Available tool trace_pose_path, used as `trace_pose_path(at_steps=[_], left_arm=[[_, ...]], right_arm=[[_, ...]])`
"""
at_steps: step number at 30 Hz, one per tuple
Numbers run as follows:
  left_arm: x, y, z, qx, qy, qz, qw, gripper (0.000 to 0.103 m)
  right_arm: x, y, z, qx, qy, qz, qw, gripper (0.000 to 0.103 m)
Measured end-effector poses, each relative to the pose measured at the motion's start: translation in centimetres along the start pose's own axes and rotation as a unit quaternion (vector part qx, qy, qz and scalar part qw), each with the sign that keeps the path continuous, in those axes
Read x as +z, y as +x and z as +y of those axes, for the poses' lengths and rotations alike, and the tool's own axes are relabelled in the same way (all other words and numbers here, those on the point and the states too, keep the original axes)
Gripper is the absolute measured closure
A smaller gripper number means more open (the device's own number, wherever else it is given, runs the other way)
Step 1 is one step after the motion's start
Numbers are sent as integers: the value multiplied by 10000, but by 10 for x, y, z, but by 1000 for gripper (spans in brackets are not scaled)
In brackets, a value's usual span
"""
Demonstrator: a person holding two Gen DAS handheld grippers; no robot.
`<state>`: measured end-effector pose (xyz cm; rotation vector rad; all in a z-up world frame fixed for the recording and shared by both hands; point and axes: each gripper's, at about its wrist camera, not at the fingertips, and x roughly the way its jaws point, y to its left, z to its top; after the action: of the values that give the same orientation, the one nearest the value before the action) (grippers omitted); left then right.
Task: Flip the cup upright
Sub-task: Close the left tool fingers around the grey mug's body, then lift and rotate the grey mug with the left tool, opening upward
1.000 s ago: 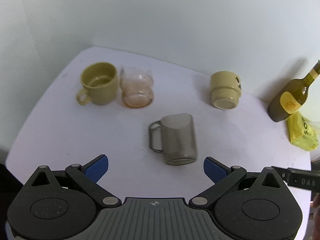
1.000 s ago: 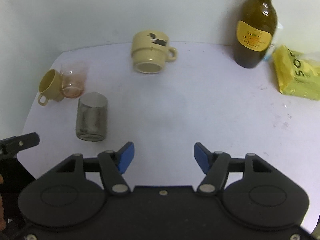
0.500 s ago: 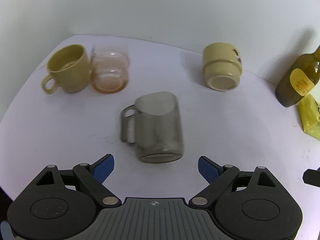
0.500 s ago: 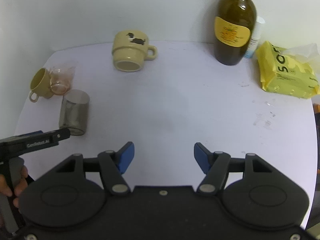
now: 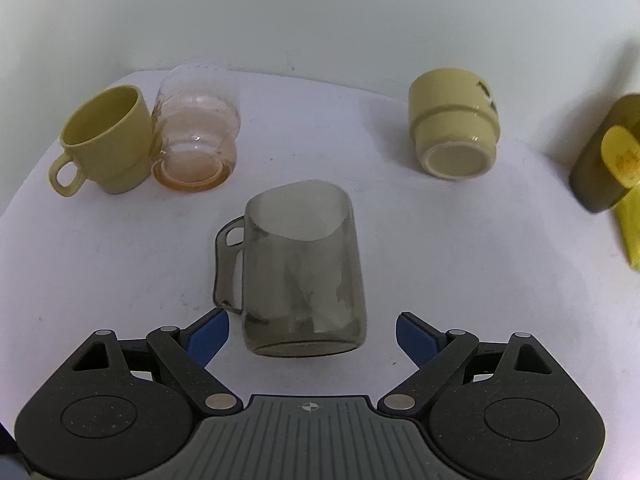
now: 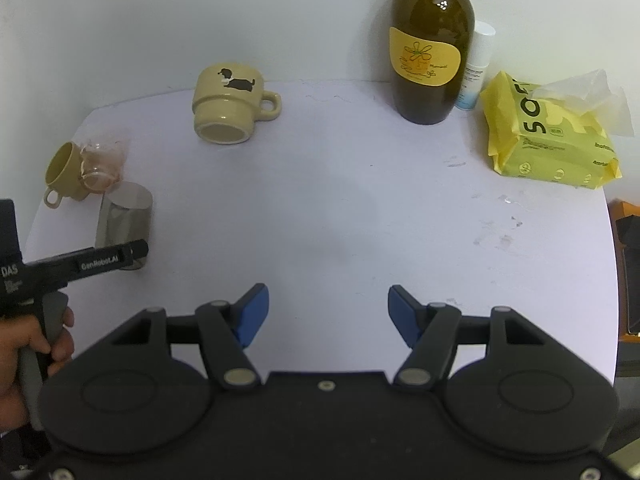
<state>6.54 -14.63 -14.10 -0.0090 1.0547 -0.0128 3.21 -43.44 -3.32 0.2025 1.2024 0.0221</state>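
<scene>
Left gripper (image 5: 312,334) jaws spread wide, blue pads (image 5: 208,334) on either side of the base end of a smoky grey translucent mug (image 5: 302,276), not touching it. Mug stands upside down on the white table (image 5: 460,264), rim down, handle to its left. Far left: olive-yellow ceramic cup (image 5: 106,142), upright, touching a clear pinkish glass tumbler (image 5: 196,136) beside it. Far right: cream stacking mug (image 5: 454,132) on its side, base facing the camera. Right edge: dark green bottle with yellow label (image 5: 608,160), partly cut off; yellow packet (image 5: 632,232) just below it.

White table (image 6: 360,208), plain white wall (image 6: 200,12)
</scene>
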Motion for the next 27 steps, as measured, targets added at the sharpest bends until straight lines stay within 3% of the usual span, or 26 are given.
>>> trace_pose_path(at_steps=[15,22,27], left_arm=[[0,6,1,313,241,-81,9992,16],[3,1,-4,209,444,-97,9988,38],[4,-3,-3,184,470,-103,9987,39]], right_arm=[[-1,-4,6,65,-18,-81,9999,39],[-1,-5,11,131,2,-103,9999,39],[1,-6,16,171,6,-142,9998,39]])
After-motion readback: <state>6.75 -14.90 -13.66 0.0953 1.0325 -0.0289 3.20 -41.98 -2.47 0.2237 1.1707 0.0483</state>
